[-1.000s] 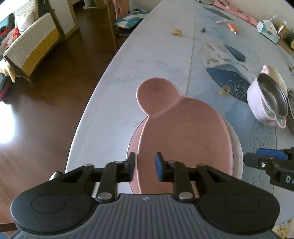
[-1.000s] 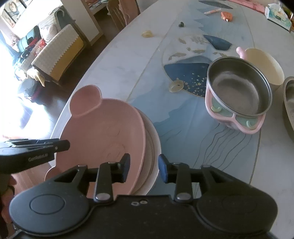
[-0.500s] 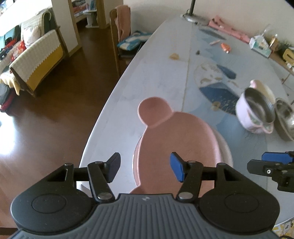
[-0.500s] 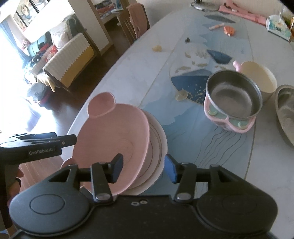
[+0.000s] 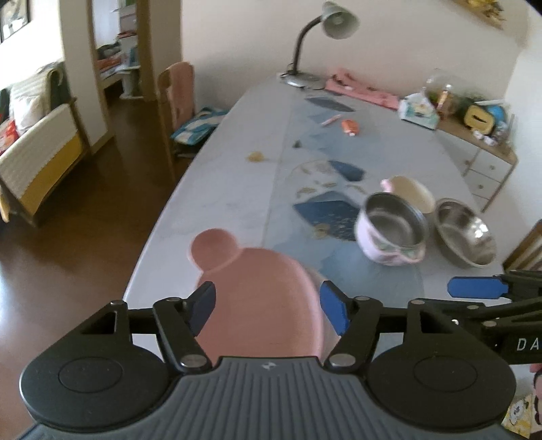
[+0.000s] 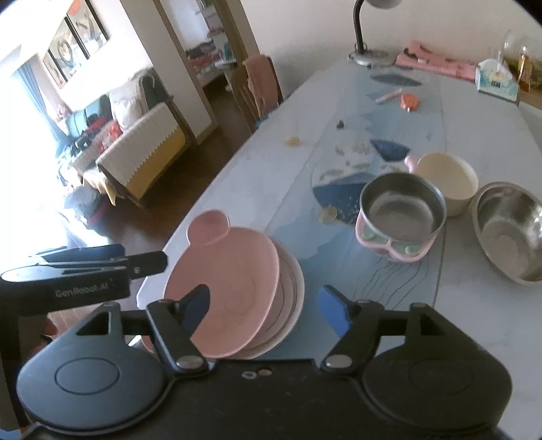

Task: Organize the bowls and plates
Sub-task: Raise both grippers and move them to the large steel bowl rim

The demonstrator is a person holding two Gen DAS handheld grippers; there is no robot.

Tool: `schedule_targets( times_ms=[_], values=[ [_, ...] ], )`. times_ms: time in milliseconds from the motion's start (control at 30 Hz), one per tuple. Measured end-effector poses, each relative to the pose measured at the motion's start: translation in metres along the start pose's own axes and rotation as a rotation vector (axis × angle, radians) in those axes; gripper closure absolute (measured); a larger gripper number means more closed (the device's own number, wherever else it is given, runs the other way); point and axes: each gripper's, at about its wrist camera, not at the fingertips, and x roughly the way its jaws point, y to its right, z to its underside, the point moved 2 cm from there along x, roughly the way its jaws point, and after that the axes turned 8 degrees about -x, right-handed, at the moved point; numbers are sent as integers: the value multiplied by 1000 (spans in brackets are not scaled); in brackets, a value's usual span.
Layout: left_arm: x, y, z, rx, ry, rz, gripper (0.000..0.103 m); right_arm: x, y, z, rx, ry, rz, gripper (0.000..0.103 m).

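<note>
A pink plate with round ears lies on top of a stack of pale plates at the table's near left corner. My left gripper hangs above it with jaws opening and nothing pressed between the pads. My right gripper is also above the stack's right side, its jaws opening and empty. Each gripper shows in the other's view: the right gripper and the left gripper. Further right stand a pink bowl with a steel liner, a cream bowl and a steel bowl.
The table's left edge drops to a wooden floor. A chair draped in pink cloth stands beside it. At the far end are a desk lamp, a tissue box and small orange clutter.
Both grippers have risen and pulled back from the pink plate while their jaws widened. The plate stays on the stack, and more of the room and far table end shows.
</note>
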Motion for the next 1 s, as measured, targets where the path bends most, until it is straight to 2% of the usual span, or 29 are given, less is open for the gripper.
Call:
schedule_targets(
  times_ms=[167, 267, 300, 533, 800, 1000],
  values=[
    [-5, 28, 3, 50, 20, 43, 35, -21, 10, 3, 17, 54, 26, 18],
    [-8, 43, 2, 53, 31, 74, 28, -31, 21, 5, 30, 73, 41, 16],
    [-8, 49, 1, 57, 37, 86, 27, -35, 25, 5, 32, 82, 48, 12],
    [-7, 92, -7, 111, 107, 144, 26, -63, 58, 6, 12, 162, 96, 3],
    [16, 157, -13, 138, 142, 248, 22, -88, 122, 14, 9, 229, 212, 0],
    [49, 207, -16, 168, 125, 263, 22, -89, 188, 20, 56, 228, 308, 0]
  ],
)
